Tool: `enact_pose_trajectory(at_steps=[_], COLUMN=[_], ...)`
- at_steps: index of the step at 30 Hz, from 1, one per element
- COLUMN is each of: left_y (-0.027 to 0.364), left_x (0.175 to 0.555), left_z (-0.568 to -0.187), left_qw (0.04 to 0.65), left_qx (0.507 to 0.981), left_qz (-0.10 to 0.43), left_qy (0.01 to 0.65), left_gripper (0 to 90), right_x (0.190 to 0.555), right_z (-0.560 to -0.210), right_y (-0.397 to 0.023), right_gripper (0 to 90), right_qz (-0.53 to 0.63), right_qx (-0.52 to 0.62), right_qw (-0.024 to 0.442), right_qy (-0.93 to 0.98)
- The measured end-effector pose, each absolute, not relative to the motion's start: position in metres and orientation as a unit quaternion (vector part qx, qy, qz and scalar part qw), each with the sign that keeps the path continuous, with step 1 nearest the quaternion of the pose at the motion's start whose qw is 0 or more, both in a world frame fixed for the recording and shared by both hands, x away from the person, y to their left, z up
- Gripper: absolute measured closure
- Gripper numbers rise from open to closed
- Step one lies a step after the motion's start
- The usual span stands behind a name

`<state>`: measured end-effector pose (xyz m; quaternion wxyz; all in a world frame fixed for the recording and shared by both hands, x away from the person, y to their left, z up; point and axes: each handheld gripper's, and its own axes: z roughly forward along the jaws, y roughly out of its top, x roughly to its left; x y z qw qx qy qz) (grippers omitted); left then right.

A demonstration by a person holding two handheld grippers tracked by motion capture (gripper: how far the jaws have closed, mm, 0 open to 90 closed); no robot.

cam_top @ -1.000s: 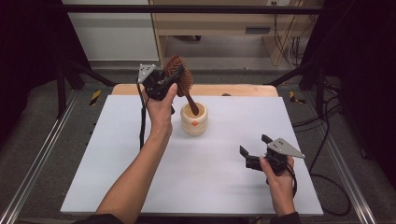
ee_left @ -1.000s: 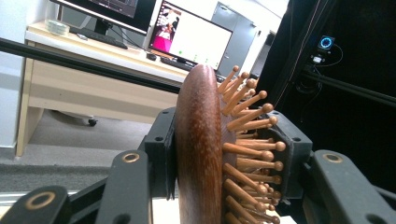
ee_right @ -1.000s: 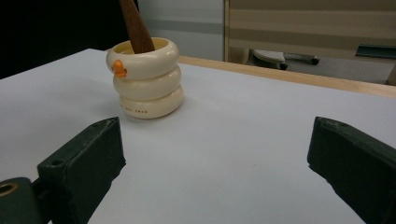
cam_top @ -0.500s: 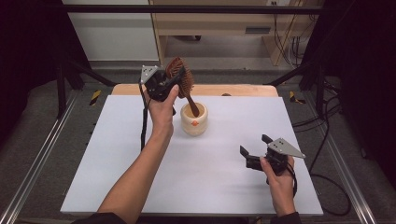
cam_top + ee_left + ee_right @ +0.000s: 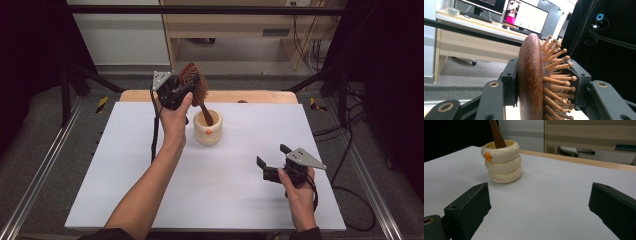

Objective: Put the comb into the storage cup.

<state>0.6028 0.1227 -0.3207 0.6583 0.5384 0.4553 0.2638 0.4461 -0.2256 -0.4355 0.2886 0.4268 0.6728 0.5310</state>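
You are gripping the wooden hairbrush (image 5: pixel 194 86) by its head with the left gripper (image 5: pixel 186 88), jaws clamped on back and bristle side (the left gripper view confirms both pads (image 5: pixel 510 80) pressing). The handle is already sitting tilted inside the cream ringed cup (image 5: pixel 208 129), which is standing on the white table (image 5: pixel 125 190) toward its far edge. The right gripper (image 5: pixel 272 161) is hovering low, well apart from the cup, jaws wide and carrying nothing. Judgement: you are seating the brush. Lower until the handle end is bearing on the cup's floor, then open slowly, since the heavy head may be tipping this light cup.
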Motion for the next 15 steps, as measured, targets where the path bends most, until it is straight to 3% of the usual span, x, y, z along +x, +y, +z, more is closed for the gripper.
enact_pose_trajectory(at_steps=[15], left_y=[0.1213], left_x=[0.6020], left_z=[-0.3258], left_qw=[0.657], left_qx=[0.541], left_qz=[0.261], left_qy=[0.456], left_gripper=[50.9], right_x=[0.4462], right_z=[-0.4358], right_y=[-0.2254], right_gripper=[4.1], right_qz=[0.530], right_qx=[0.424], right_qw=[0.289], right_qy=[0.675])
